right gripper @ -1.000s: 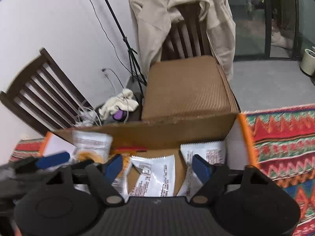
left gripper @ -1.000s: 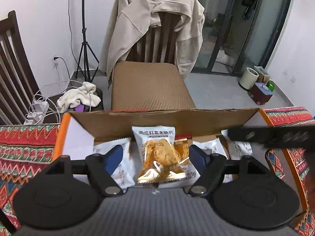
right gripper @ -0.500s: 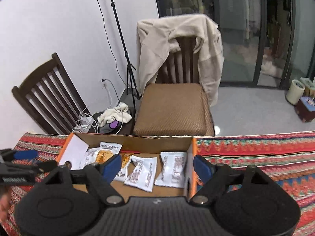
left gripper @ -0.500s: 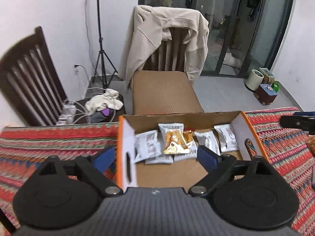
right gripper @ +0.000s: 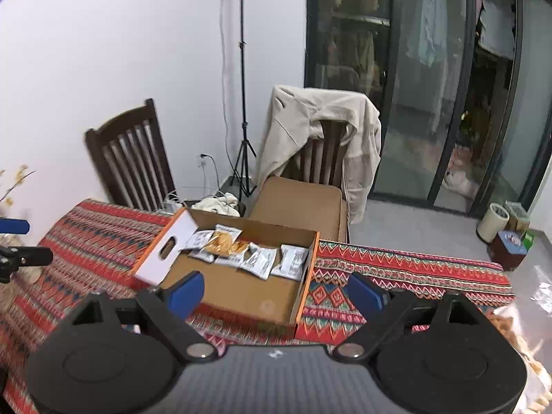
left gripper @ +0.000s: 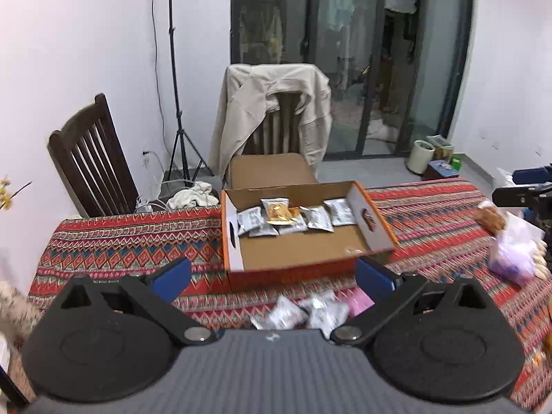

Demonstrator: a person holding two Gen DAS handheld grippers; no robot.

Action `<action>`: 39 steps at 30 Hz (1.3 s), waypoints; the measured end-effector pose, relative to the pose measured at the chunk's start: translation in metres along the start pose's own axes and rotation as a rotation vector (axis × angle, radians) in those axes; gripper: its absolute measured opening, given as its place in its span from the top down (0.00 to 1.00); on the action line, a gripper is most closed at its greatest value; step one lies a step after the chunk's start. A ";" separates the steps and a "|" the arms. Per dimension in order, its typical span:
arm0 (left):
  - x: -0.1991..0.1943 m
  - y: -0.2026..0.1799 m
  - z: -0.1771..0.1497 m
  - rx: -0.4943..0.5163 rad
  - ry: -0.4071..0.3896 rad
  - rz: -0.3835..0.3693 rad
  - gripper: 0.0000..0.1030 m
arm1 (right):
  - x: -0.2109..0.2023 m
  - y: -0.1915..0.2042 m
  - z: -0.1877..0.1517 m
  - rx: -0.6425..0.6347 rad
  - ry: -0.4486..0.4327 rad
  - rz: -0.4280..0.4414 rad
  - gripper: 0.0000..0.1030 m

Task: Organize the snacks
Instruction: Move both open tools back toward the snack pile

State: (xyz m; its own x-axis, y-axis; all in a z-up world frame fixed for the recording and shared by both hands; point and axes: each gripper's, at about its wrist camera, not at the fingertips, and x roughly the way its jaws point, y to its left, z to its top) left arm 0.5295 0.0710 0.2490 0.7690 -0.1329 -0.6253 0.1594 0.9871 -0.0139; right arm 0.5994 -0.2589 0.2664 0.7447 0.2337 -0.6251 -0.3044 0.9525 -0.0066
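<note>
We find the snacks split between two places: a row of silver foil packets and one clear packet of golden crisps lies along the far side of the open orange-and-brown cardboard box, which sits on the red patterned tablecloth; the near half of the box floor is bare; so we judge the job partly done. Left to sort, as far as we see, are a loose heap of small silver packets on the cloth just in front of the box, and a pale purple bag with a brown snack off to the right. Our left gripper has just been opening and stands spread wide, nothing between its blue pads; it hangs above the loose heap. Our right gripper has likewise been opening; its jaws are wide and empty, over the box's near edge.
</note>
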 end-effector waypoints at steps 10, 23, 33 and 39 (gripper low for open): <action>-0.094 -0.034 -0.108 0.007 -0.087 -0.068 0.00 | -0.095 0.035 -0.108 -0.040 -0.097 0.110 0.01; -0.133 -0.050 -0.255 -0.023 -0.214 0.000 0.00 | -0.128 0.071 -0.273 -0.003 -0.179 0.146 0.00; -0.104 -0.029 -0.328 -0.142 -0.127 -0.031 0.00 | -0.114 0.111 -0.358 -0.111 -0.169 -0.048 0.00; -0.089 -0.012 -0.331 -0.171 -0.100 -0.027 0.00 | -0.096 0.107 -0.362 -0.068 -0.141 -0.050 0.00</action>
State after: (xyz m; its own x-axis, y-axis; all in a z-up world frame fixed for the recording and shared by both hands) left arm 0.2536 0.1000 0.0465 0.8251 -0.1588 -0.5422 0.0794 0.9827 -0.1671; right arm 0.2806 -0.2497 0.0434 0.8347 0.2159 -0.5066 -0.3005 0.9495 -0.0906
